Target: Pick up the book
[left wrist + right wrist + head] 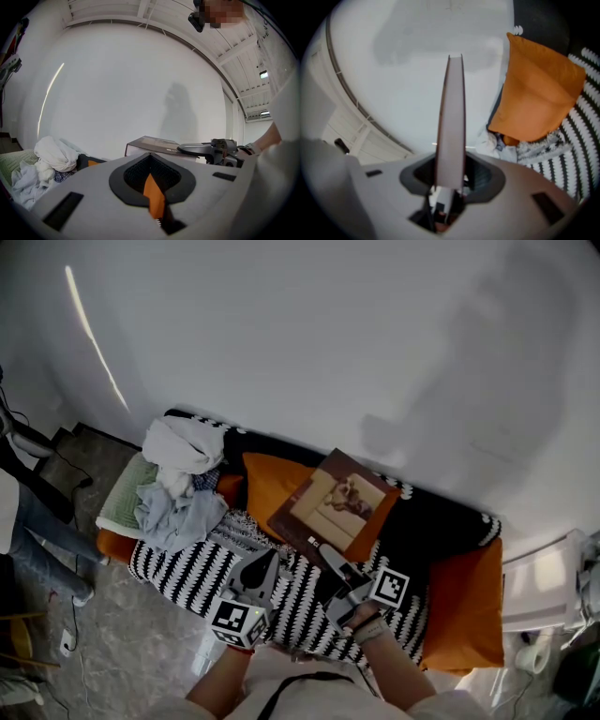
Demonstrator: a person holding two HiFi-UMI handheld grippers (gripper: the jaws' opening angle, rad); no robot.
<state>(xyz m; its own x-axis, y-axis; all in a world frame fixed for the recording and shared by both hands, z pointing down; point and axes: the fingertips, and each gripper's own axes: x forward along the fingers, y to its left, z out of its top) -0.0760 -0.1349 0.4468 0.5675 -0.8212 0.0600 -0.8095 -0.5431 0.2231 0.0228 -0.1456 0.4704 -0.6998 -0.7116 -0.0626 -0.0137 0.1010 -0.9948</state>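
Observation:
The brown book (336,505), with a pale picture on its cover, hangs tilted above the sofa. My right gripper (330,561) is shut on its near corner. In the right gripper view the book (450,117) stands edge-on, pinched between the jaws of the right gripper (450,174). My left gripper (268,562) hovers beside it to the left over the striped blanket, jaws together and holding nothing. The left gripper view shows the left gripper (151,160) shut, and beyond it the book (152,145) with the right gripper (206,149) clamped on its edge.
A black-and-white striped blanket (183,568) covers the sofa. A pile of clothes (183,474) lies at its left end on a green cushion (122,498). Orange pillows sit under the book (267,486) and at the right (466,607). A person's legs (37,545) stand at the far left.

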